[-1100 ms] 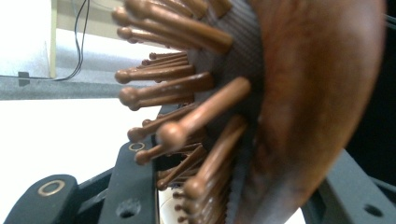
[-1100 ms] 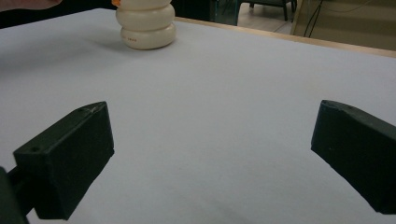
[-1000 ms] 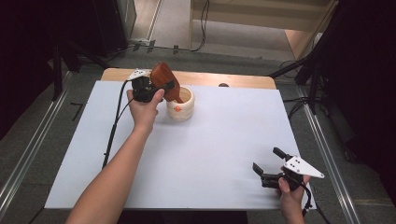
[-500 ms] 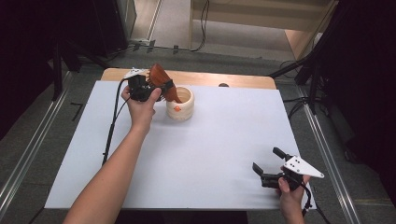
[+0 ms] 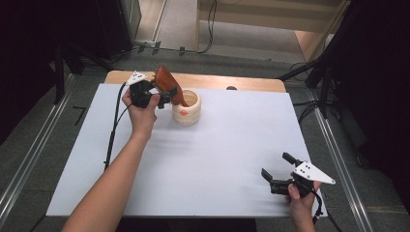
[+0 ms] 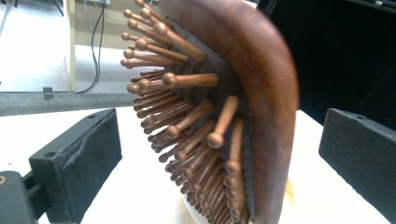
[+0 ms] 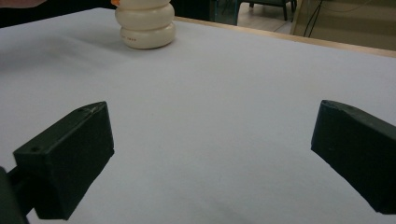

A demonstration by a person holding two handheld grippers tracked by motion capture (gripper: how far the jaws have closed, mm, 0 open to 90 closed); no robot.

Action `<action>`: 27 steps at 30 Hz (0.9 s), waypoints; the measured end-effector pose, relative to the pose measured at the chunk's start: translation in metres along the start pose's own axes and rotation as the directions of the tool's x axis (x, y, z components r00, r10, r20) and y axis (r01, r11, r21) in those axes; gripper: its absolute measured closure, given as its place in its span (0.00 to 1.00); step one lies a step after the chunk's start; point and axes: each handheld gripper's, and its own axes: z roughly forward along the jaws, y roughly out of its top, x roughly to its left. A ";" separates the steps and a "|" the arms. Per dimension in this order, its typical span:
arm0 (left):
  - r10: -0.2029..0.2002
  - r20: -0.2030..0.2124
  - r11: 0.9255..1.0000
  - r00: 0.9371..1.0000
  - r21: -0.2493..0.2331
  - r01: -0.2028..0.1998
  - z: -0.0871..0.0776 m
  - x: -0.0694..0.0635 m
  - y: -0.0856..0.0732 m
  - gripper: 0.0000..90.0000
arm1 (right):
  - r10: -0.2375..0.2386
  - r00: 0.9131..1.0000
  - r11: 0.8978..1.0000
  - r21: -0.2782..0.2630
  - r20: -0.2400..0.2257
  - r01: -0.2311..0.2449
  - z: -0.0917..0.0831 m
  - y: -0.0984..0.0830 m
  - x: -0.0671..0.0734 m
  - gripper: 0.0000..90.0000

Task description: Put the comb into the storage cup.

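The white-covered desk (image 5: 203,159) carries a cream holder (image 5: 186,108) near its far edge. A wooden hairbrush (image 5: 168,86) stands tilted in it. The left gripper (image 5: 162,95) has just been opening; its jaws flank the brush without contact. The right gripper (image 5: 278,170), jaws apart, sits at the near right corner.

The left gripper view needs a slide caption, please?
Wooden hairbrush standing free between the left gripper's just-opened jaws.

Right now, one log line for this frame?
left gripper: jaws just opened, apart from wooden hairbrush | hairbrush standing in cream cup | right gripper: open, idle
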 end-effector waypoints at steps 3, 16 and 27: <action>0.010 0.000 1.000 1.000 0.001 -0.010 -0.003 0.000 0.000 0.00 | 0.000 1.000 1.000 0.000 0.000 0.000 0.000 0.000 0.000 0.00; 0.044 0.000 0.999 0.999 -0.008 -0.044 -0.017 -0.002 -0.002 0.00 | -0.003 1.000 1.000 0.002 0.003 0.003 0.000 0.000 0.000 0.00; 0.077 0.009 0.997 0.997 -0.012 -0.077 -0.031 -0.008 -0.004 0.00 | -0.001 1.000 1.000 0.003 0.004 0.001 0.000 0.000 0.001 0.00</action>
